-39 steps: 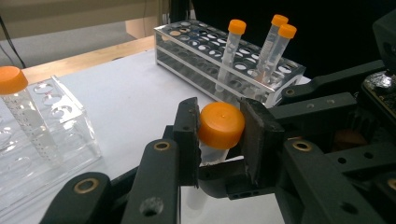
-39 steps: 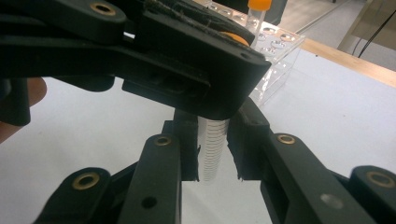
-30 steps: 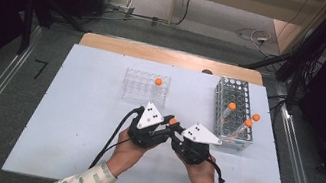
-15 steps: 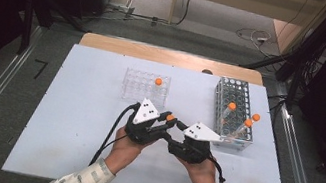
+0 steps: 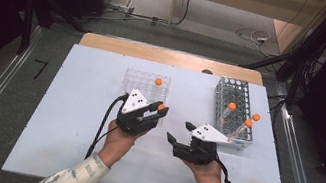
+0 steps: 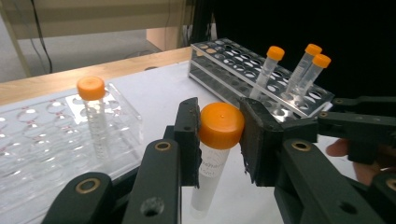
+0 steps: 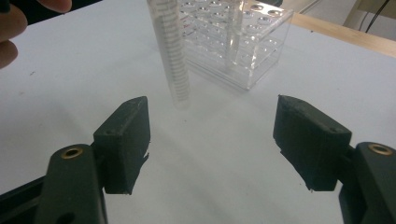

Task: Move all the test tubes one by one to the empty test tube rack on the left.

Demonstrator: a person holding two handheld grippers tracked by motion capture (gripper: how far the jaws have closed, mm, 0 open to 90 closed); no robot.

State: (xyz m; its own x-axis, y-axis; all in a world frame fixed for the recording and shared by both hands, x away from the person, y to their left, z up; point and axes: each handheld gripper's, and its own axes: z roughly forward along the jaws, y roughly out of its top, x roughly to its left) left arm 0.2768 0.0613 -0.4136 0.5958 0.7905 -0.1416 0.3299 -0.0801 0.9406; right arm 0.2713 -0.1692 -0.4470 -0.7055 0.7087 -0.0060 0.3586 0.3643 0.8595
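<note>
1. White tabletop point(image 5: 69, 120) with a wooden far edge, set on a grey floor with dark equipment around it; a person's two forearms reach in from the near side.
2. Left tool point(image 5: 159, 113) is clamped on a clear plastic tube point(image 6: 210, 179), its pads pressing the tube's orange cap point(image 6: 221, 125) from both sides.
3. That tube hangs upright above the tabletop, near the clear plastic rack point(image 5: 146, 82).
4. Clear plastic rack stands toward the far middle of the tabletop and holds one orange-capped tube point(image 5: 158, 81) upright in a far right hole.
5. Right tool point(image 5: 179, 131) is empty, its jaws spread wide; they have just been opening, with nothing between them.
6. In the right gripper view, the held tube's lower part point(image 7: 175, 70) hangs just beyond the spread jaws, apart from both.
7. Metal wire rack point(image 5: 234, 109) sits at the right side of the tabletop, with three orange-capped tubes point(image 5: 232, 106) leaning in it.
</note>
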